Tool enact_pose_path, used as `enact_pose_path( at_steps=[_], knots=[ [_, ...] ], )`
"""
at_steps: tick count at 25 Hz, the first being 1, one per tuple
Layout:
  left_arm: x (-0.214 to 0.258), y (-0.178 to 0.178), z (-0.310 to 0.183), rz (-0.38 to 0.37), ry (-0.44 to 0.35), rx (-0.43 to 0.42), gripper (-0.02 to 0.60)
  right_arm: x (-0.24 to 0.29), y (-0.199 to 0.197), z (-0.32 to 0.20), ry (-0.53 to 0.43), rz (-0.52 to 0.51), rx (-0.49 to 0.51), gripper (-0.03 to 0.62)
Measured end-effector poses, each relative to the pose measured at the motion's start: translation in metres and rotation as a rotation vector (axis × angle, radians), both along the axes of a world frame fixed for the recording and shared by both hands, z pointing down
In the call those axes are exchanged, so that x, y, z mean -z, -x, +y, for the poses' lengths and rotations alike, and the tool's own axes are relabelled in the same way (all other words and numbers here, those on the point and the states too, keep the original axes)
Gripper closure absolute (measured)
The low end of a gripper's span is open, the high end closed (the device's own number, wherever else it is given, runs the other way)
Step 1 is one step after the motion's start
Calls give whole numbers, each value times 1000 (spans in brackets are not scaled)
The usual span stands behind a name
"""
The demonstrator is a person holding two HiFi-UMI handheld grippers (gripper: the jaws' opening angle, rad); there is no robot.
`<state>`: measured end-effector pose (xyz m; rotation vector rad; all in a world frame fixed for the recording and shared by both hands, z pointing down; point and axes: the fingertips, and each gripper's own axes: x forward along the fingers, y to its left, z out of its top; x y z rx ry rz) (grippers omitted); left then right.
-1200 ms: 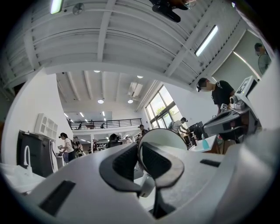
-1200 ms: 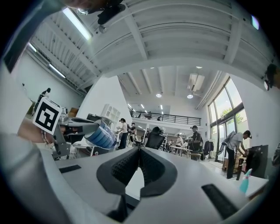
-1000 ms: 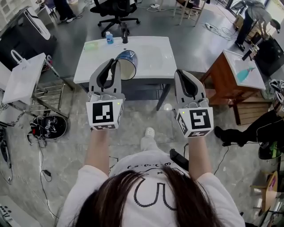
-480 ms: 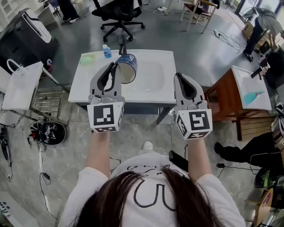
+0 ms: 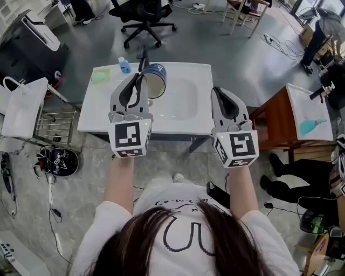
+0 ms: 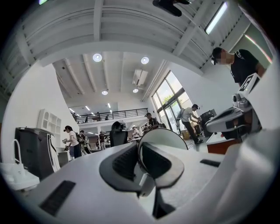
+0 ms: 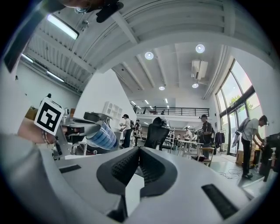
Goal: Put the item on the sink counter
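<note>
A blue-and-white cup (image 5: 156, 80) hangs on its side above the white sink counter (image 5: 105, 116), near the basin's (image 5: 180, 99) left edge. My left gripper (image 5: 141, 76) is shut on the cup's rim. In the left gripper view the cup's wall (image 6: 168, 135) stands pinched between the dark pads of the left gripper (image 6: 139, 162). My right gripper (image 5: 218, 92) hovers over the counter's right front edge, shut and empty. In the right gripper view its pads (image 7: 151, 166) meet, and the cup (image 7: 101, 134) shows at the left.
A blue bottle (image 5: 124, 65), a green item (image 5: 99, 76) and a black faucet (image 5: 142, 54) sit along the counter's back. Behind it stands an office chair (image 5: 143, 13). A white bag on a rack (image 5: 21, 105) is at the left, a wooden table (image 5: 280, 116) at the right.
The sink counter has slid nearer and lower in the head view as the person steps toward it. Both grippers keep their pose, the left still holding the cup.
</note>
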<state>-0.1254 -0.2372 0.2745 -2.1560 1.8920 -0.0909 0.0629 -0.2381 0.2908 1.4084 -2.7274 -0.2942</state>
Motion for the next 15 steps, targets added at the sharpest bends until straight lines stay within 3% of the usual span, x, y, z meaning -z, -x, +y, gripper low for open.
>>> enact_pose_path(
  at_steps=[15],
  knots=[
    [-47,4,-83,-44,132,-15,537,-32,13,-65,72,12,-8,565]
  ],
)
